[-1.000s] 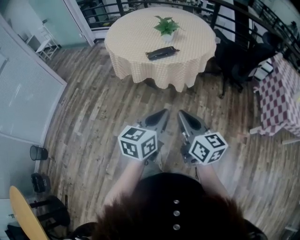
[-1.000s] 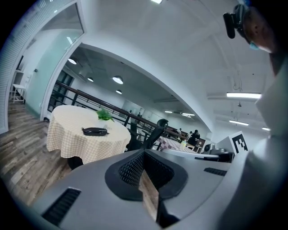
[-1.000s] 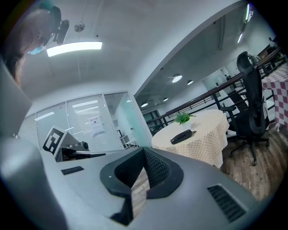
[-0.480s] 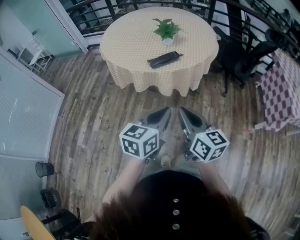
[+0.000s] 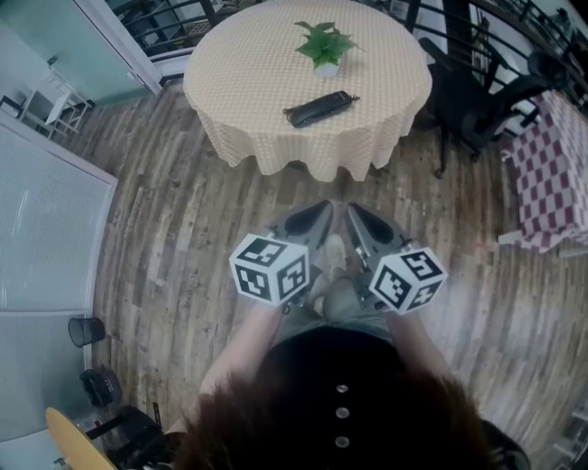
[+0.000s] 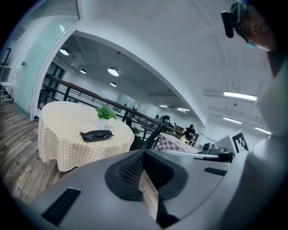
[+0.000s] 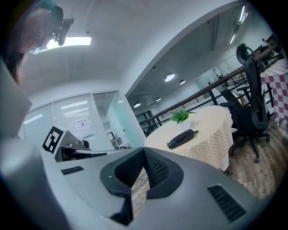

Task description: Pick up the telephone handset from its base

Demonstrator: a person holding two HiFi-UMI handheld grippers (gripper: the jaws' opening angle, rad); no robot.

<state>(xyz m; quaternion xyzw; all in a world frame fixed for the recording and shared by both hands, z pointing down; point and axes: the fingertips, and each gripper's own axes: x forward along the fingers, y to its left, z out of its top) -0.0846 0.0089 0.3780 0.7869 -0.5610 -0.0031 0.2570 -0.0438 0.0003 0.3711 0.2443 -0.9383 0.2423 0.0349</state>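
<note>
A black telephone (image 5: 319,107), handset lying on its base, rests on a round table (image 5: 248,83) covered with a cream checked cloth, near the table's front edge. A small potted plant (image 5: 323,46) stands behind it. Both grippers are held side by side over the wooden floor, well short of the table and pointing at it. My left gripper (image 5: 316,214) is shut and holds nothing. My right gripper (image 5: 355,214) is also shut and holds nothing. In the left gripper view the telephone (image 6: 96,134) lies far beyond the gripper (image 6: 144,153); in the right gripper view the telephone (image 7: 181,138) is likewise far beyond the gripper (image 7: 144,151).
A black office chair (image 5: 487,101) stands right of the table, and a red-and-white checked table (image 5: 551,174) is further right. A glass partition (image 5: 46,229) runs along the left, with a small black bin (image 5: 81,330) by it. A dark railing (image 5: 175,23) runs behind the table.
The person has walked toward the table with both grippers held together; the table and telephone now sit nearer and larger. Both grippers stay shut.
</note>
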